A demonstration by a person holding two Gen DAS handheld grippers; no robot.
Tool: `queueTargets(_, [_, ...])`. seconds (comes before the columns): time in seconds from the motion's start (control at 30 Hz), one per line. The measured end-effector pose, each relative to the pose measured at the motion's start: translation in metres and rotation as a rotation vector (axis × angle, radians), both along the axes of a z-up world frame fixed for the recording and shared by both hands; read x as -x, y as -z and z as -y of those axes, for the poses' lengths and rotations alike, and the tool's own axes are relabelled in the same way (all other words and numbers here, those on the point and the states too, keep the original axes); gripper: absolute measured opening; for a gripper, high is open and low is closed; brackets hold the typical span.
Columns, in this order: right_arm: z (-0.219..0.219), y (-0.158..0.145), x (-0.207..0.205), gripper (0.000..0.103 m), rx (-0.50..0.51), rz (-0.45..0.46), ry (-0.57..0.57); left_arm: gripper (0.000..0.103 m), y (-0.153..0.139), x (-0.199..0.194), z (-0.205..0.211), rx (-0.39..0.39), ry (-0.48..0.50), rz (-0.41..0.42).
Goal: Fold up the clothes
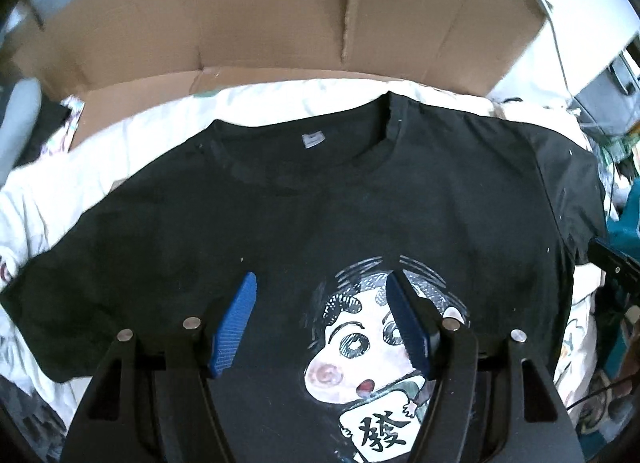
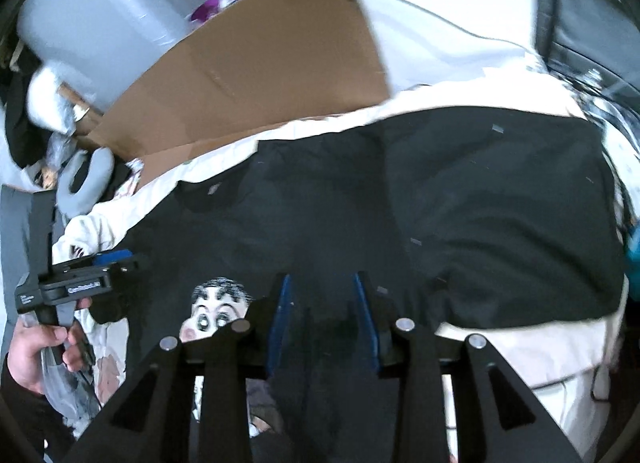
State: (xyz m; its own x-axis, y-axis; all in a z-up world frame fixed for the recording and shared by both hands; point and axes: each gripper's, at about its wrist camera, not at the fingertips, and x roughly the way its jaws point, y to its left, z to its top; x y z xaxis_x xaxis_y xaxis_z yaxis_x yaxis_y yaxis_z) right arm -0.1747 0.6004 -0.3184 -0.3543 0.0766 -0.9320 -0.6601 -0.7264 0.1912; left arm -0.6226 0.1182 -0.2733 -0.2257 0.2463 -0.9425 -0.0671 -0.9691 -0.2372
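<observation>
A black T-shirt (image 1: 320,215) lies spread face up on white bedding (image 1: 132,143), collar at the far side with a grey label (image 1: 313,139). Its cartoon print (image 1: 360,351) sits under my left gripper (image 1: 320,279), which hangs above the chest, open, with nothing between the blue pads. In the right wrist view the same T-shirt (image 2: 460,203) fills the middle. My right gripper (image 2: 321,277) hovers over it with a narrow gap between its jaws and no cloth in them. At that view's left edge a hand (image 2: 28,347) holds the left gripper (image 2: 120,259).
A large flattened cardboard sheet (image 1: 280,23) stands behind the bedding. A white cable (image 1: 556,35) runs down at the right. Clutter and a grey neck pillow (image 2: 84,183) lie off the left side, with a teal object (image 1: 624,219) at the right edge.
</observation>
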Motion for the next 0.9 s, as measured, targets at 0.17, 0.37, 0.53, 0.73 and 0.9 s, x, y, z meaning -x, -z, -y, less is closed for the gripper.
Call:
queueTargets(0.17, [-0.012,-0.006,-0.041,0.031,-0.002,-0.015,0.084,0.068,0.001,-0.005,-0.014,-0.004,0.030,0.007])
queueTargets(0.37, [-0.024,-0.007,-0.084,0.031,0.002,-0.045,0.152,0.068,0.006,-0.015,-0.031,-0.016,0.076,0.021])
queueTargets(0.53, [-0.036,0.001,-0.108,0.031,0.012,-0.051,0.198,0.068,0.011,-0.021,-0.043,-0.034,0.110,0.027])
queueTargets(0.73, [-0.051,0.012,-0.129,0.031,0.030,-0.071,0.246,0.068,0.020,-0.025,-0.052,-0.025,0.138,0.040])
queueTargets(0.9, [-0.068,0.016,-0.151,0.031,0.043,-0.087,0.319,0.068,0.032,-0.028,-0.057,-0.011,0.149,0.063])
